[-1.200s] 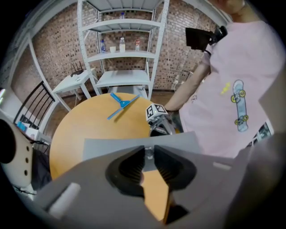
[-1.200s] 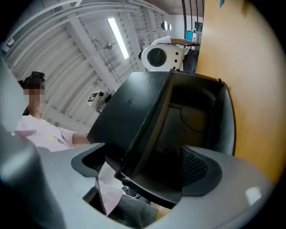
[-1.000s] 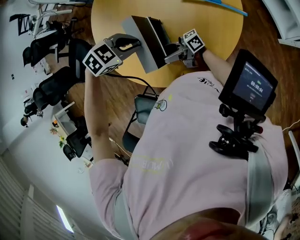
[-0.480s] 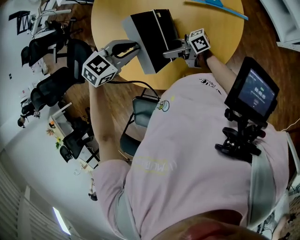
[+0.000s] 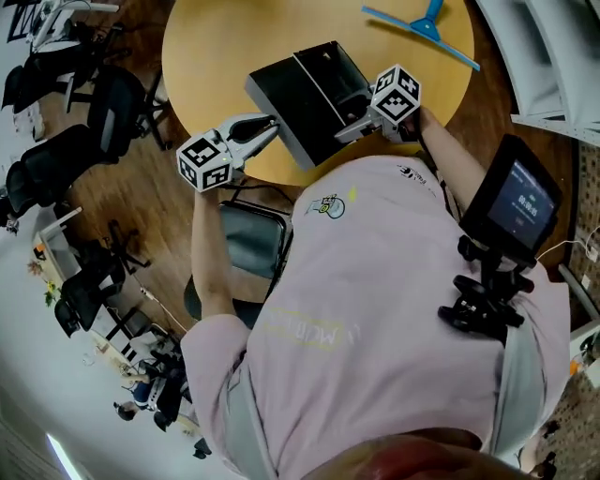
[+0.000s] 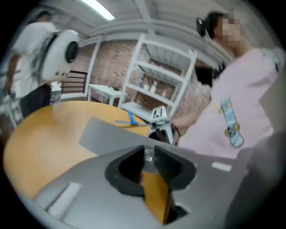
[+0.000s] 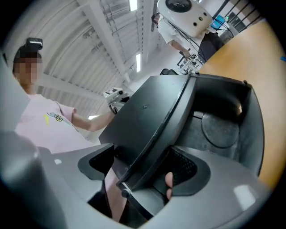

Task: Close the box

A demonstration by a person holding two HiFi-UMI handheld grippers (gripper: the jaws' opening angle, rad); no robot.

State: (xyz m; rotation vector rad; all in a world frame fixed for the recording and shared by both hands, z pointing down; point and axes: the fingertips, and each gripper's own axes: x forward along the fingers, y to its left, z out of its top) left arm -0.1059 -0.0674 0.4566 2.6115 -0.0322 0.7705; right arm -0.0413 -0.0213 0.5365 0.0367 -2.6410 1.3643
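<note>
A black box (image 5: 330, 73) lies open on the round wooden table (image 5: 225, 37), close to the edge by me. Its flat lid (image 5: 289, 98) spreads to the left of the hinge. My left gripper (image 5: 273, 122) meets the lid's left edge, and in the left gripper view the pads (image 6: 167, 163) stand almost together at the grey lid's (image 6: 107, 134) near corner. My right gripper (image 5: 347, 129) straddles the box's near right corner. Its jaws are closing with the lid panel (image 7: 147, 116) and box wall between them, and a gap shows beside the left pad (image 7: 100, 166).
A blue long-handled tool (image 5: 424, 26) lies at the table's far side. Office chairs (image 5: 103, 103) stand to the left and another chair (image 5: 248, 239) is under me. A screen on a mount (image 5: 518, 202) hangs at my right. White shelving (image 6: 165, 76) stands beyond the table.
The box has come down from a tilted pose to lie flatter on the table. Both grippers stayed at its edges and moved with it. The head view has shifted.
</note>
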